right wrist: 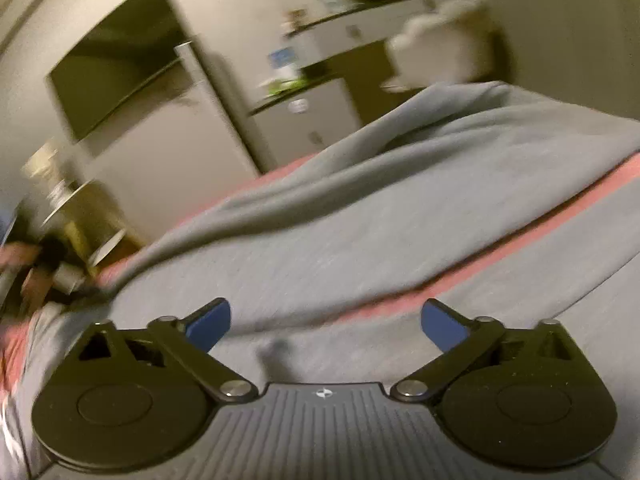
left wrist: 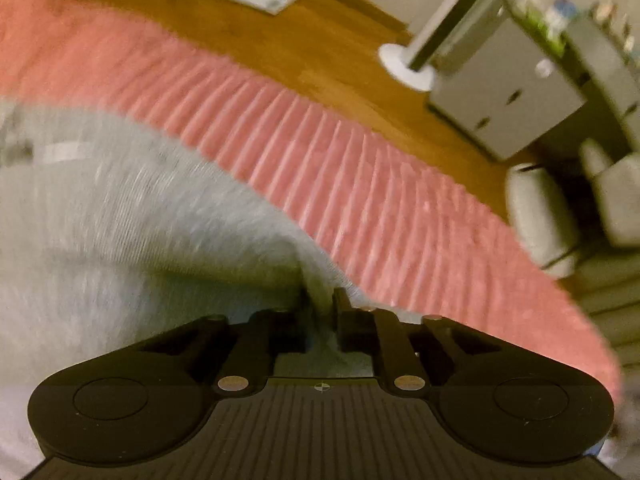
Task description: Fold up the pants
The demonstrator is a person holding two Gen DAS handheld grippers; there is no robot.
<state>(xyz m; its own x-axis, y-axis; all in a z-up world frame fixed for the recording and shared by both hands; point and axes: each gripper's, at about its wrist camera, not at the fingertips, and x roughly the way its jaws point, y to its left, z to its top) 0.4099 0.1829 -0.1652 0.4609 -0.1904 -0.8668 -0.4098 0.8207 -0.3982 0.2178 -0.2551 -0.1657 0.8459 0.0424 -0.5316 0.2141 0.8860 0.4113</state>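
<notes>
Left wrist: claw (left wrist: 320, 300) pinches pants (left wrist: 120, 220).

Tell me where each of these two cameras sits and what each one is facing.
Left wrist: on the left gripper, angled down; jaws shut on a fold of the grey pants lying on the pink bedspread.
Right wrist: on the right gripper, jaws open above the pants, facing a fridge.
Shared: pants, bedspread.

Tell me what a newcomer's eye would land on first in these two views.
First, the grey pants spread wide across the pink ribbed bedspread. Then the left gripper, shut on a pinch of their fabric near the bed's edge. The right gripper hangs open above the cloth, gripping nothing.
</notes>
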